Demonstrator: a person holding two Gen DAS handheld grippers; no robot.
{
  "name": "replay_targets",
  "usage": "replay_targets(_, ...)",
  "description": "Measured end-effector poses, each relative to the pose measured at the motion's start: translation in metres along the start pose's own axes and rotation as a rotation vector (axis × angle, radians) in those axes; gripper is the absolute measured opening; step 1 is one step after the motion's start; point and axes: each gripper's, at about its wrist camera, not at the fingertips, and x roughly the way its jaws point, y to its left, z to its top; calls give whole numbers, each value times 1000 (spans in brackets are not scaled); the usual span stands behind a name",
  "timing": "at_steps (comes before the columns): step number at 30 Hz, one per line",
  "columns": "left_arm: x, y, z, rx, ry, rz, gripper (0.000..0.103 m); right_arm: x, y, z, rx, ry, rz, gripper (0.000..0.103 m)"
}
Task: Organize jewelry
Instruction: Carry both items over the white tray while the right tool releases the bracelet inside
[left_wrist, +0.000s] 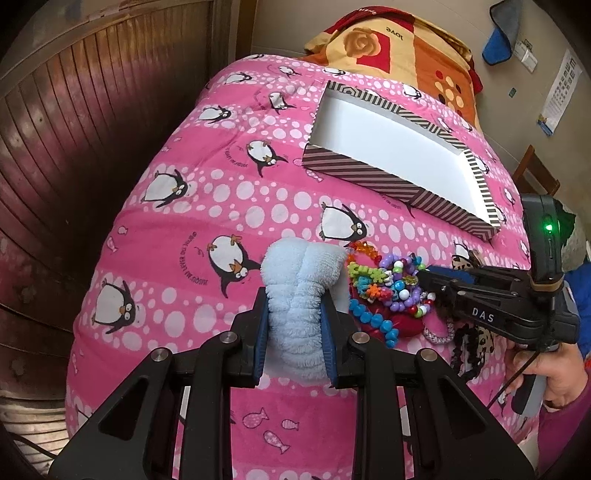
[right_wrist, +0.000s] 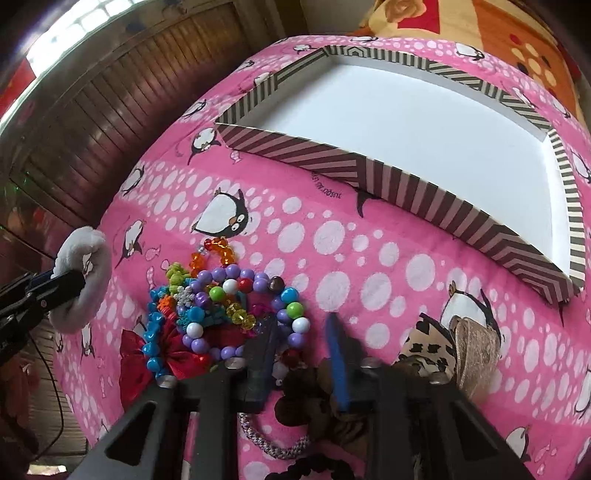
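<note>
My left gripper (left_wrist: 295, 302) is shut on a fluffy light-blue scrunchie (left_wrist: 301, 291), held just left of the jewelry pile; the scrunchie also shows in the right wrist view (right_wrist: 83, 278). The pile of bead bracelets (left_wrist: 388, 288) lies on the pink penguin bedspread (left_wrist: 207, 206). My right gripper (right_wrist: 301, 332) is open, low over the pile (right_wrist: 229, 310), with a purple bead bracelet (right_wrist: 291, 317) between its fingers. A striped box (left_wrist: 388, 147) with a white inside stands open behind the pile, also in the right wrist view (right_wrist: 406, 122).
A leopard-print hair bow (right_wrist: 439, 343), a red bow (right_wrist: 136, 354), a braided cord loop (right_wrist: 273, 443) and dark scrunchies lie near the right gripper. A folded orange quilt (left_wrist: 406, 40) sits behind the box. A dark wooden wall (left_wrist: 74, 147) stands to the left.
</note>
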Motion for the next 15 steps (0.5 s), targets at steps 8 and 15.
replay_targets(8,-4,3,8,10,-19,3,24,-57,6,5,6,-116,36,8)
replay_targets(15,-10,-10,30,46,-55,-36,24,-100,10,20,-4,-215,19,8)
